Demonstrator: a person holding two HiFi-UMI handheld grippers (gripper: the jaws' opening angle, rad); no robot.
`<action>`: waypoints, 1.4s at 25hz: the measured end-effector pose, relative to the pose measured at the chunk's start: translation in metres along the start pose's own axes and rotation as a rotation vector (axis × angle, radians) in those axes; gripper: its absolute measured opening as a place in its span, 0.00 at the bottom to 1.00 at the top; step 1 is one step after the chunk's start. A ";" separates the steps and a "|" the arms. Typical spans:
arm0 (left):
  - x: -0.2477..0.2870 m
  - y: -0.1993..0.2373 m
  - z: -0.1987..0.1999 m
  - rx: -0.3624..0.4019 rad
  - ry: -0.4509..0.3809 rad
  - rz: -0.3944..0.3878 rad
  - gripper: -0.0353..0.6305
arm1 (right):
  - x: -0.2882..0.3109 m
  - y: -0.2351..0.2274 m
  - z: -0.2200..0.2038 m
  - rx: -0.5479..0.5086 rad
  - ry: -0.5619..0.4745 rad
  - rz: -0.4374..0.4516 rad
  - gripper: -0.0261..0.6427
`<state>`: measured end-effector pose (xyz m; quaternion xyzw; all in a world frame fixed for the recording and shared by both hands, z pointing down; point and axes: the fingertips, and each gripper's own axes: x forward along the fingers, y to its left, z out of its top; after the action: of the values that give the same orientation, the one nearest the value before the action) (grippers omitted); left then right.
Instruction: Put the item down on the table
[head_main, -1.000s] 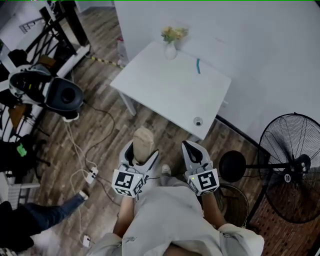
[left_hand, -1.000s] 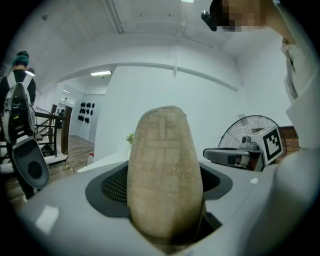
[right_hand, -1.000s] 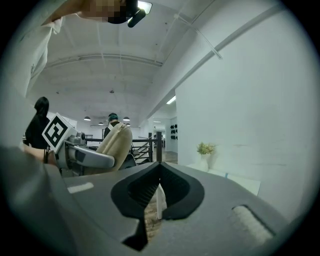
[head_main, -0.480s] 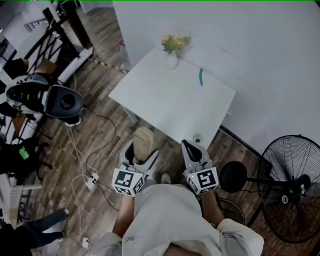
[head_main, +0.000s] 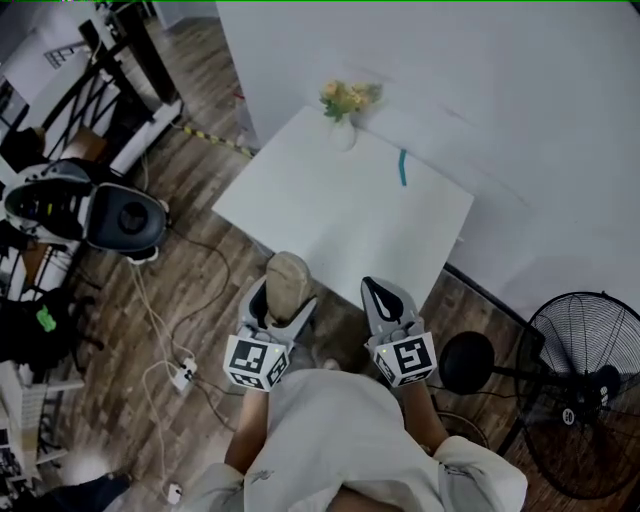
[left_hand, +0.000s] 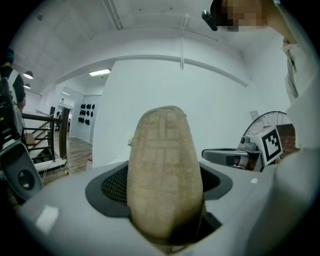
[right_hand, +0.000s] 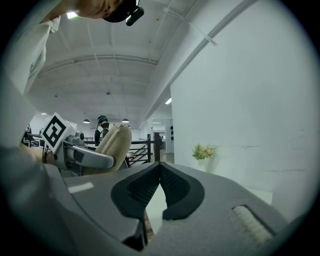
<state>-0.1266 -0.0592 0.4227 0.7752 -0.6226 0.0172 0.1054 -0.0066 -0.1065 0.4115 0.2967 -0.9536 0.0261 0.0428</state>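
Note:
A tan woven oval item (head_main: 286, 286) stands upright between the jaws of my left gripper (head_main: 281, 297), which is shut on it; in the left gripper view the item (left_hand: 165, 175) fills the middle and hides the jaw tips. My right gripper (head_main: 381, 295) is shut and holds nothing, its tips touching in the right gripper view (right_hand: 160, 165), where the tan item (right_hand: 115, 145) shows at the left. Both grippers hang over the wooden floor just short of the near edge of the white table (head_main: 330, 210).
On the table stand a small vase of yellow flowers (head_main: 344, 110) at the far corner and a teal pen (head_main: 403, 167). A black fan (head_main: 580, 390) stands at the right. Cables and a power strip (head_main: 182, 375) lie on the floor at left, near black equipment (head_main: 120, 215).
The view has shifted toward the table, whose near edge now lies closer to the grippers. A small round thing near the table's front corner has gone out of sight. The left gripper still holds the tan item.

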 end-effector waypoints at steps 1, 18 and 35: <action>0.004 0.005 0.001 0.000 -0.002 -0.005 0.66 | 0.006 -0.002 0.000 -0.002 -0.001 -0.007 0.04; 0.112 0.128 0.036 0.022 0.025 -0.128 0.66 | 0.148 -0.045 0.020 0.002 0.021 -0.131 0.04; 0.221 0.177 0.021 0.009 0.123 -0.295 0.66 | 0.209 -0.111 0.001 0.040 0.086 -0.345 0.04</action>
<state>-0.2506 -0.3111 0.4618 0.8563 -0.4942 0.0519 0.1411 -0.1152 -0.3156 0.4332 0.4554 -0.8852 0.0500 0.0813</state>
